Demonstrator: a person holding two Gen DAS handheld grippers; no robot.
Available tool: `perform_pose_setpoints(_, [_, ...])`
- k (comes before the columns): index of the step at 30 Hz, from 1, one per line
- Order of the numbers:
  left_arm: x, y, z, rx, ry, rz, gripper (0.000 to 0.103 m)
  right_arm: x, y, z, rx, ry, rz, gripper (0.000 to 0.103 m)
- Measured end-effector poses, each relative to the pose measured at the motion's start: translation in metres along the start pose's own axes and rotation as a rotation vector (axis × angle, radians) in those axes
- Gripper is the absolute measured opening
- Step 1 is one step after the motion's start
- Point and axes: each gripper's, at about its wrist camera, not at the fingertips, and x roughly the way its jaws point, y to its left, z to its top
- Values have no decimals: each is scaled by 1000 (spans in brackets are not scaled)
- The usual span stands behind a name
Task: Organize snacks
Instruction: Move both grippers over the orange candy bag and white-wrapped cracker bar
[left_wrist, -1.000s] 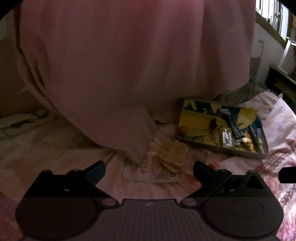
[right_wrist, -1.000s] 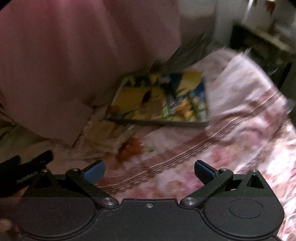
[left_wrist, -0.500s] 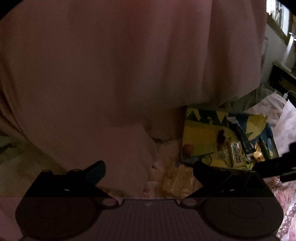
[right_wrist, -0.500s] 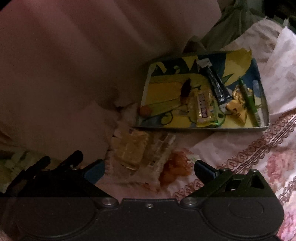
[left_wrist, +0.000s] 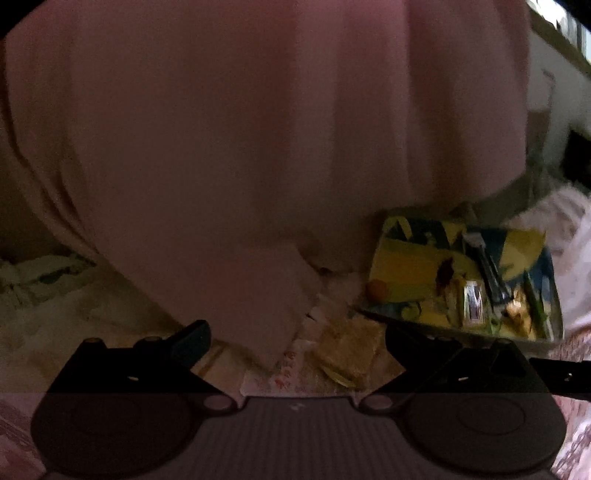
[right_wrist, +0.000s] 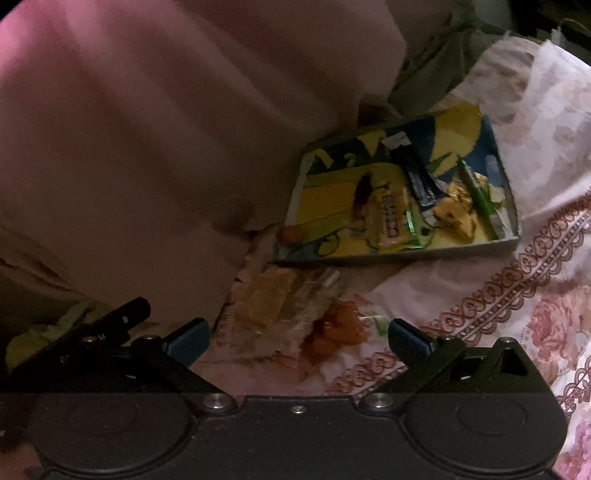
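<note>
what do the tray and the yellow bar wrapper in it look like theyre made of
Tray: probably thin metal or stiff card with a glossy printed lining; its rim looks plain grey.
Yellow bar wrapper: likely shiny plastic film or foil, crinkled, with glinting green edges.

Both my wrist cams sit low over the bed, looking forward along my fingers and tilted down at the floral bedsheet (right_wrist: 517, 295). The left one faces a big pink cloth (left_wrist: 240, 147) that fills most of its frame, close up, with the snack tray (left_wrist: 402, 254) off to its right. The right one sits a bit further right and nearer the tray (right_wrist: 513, 236), so it lands closer to centre there. Both views share the tray, the pink cloth (right_wrist: 147, 147) and the clear packet of yellow biscuits (left_wrist: 351, 350) (right_wrist: 269, 299) just ahead of the fingertips. Each cam also catches the other gripper at its edge.
</note>
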Motion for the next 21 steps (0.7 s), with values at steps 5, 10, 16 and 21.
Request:
perform_pose_setpoints(5, [20, -33, -7, 79, 27, -37, 103, 12, -31, -7, 34, 11, 18, 102])
perform_pose_setpoints(10, [55, -43, -20, 108, 68, -100, 103, 37, -51, -18, 37, 28, 14, 102])
perform_pose_setpoints(16, [97, -35, -39, 129, 67, -225, 103, 63, -52, -38, -17, -25, -37, 102])
perform_pose_setpoints(21, [120, -23, -46, 102, 40, -278, 103, 77, -30, -52, -157, -71, -82, 102])
